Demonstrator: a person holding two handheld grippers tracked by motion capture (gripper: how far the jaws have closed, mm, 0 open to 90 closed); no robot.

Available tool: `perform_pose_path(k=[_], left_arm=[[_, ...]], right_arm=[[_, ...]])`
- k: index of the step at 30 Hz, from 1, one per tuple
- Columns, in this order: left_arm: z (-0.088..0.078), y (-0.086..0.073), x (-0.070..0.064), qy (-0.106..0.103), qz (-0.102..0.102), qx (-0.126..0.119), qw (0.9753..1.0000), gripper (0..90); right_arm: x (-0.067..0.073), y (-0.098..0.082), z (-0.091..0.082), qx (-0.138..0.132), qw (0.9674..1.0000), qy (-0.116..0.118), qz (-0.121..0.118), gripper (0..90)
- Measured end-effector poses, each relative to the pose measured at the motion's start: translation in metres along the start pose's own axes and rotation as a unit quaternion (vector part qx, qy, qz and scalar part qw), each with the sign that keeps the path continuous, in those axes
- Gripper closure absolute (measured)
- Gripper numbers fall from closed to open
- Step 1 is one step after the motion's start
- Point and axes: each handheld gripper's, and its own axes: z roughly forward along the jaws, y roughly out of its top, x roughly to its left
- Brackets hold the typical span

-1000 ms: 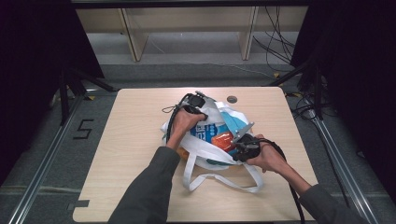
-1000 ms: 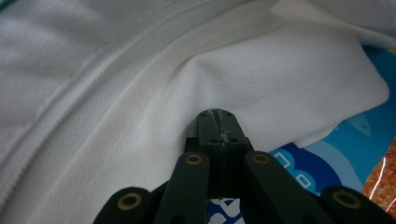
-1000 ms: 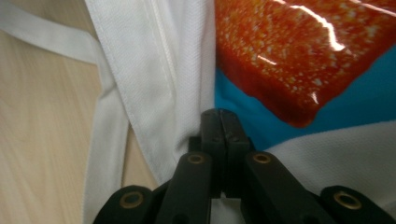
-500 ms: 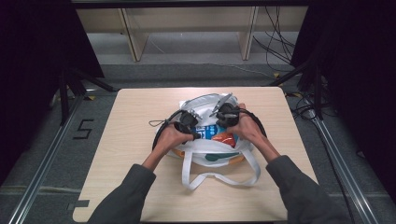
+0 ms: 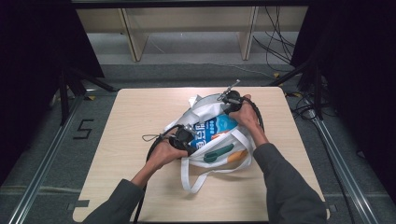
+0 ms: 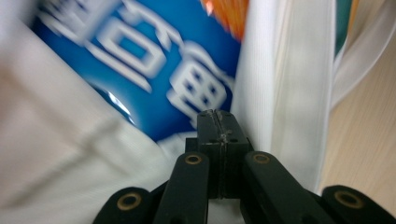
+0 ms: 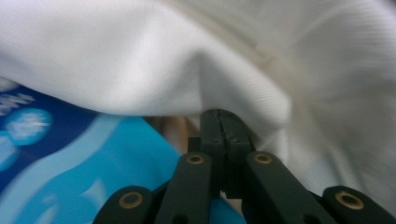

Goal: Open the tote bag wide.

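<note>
White bag between both grippers

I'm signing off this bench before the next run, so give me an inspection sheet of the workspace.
Surface: light wooden table, bare around the bag.
Job's things: white tote bag lying mid-table, mouth spread; blue packet and a green-and-orange item inside.
Clutter: nothing seen.
Grippers: left gripper and right gripper both shut, at the bag's opposite rims; cloth pinched cannot be confirmed.
Cables: black cable trails from the left gripper.
Surroundings: grey floor, wooden shelf legs, floor cables behind.
</note>
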Motion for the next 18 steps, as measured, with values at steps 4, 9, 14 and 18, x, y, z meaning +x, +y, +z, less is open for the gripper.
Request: perform_pose_path(k=[4,9,14,18], left_arm=[[-0.016,0.036,0.018,0.030,-0.026,-0.052,0.9979,88.7],[-0.001,0.060,0.034,0.043,-0.045,-0.036,0.9974,88.8],[0.028,0.062,0.067,0.076,-0.120,-0.025,0.9895,89.6],[0.032,0.048,0.090,0.111,-0.166,-0.021,0.9796,89.6]], right_arm=[[0.001,-0.010,-0.037,-0.063,0.9969,0.048,0.001,89.3],[0.030,-0.033,-0.056,-0.052,0.9921,0.097,-0.059,89.6],[0.048,-0.074,-0.069,-0.053,0.9901,0.094,-0.090,90.0],[0.048,-0.103,-0.076,-0.021,0.9884,0.113,-0.099,90.0]])
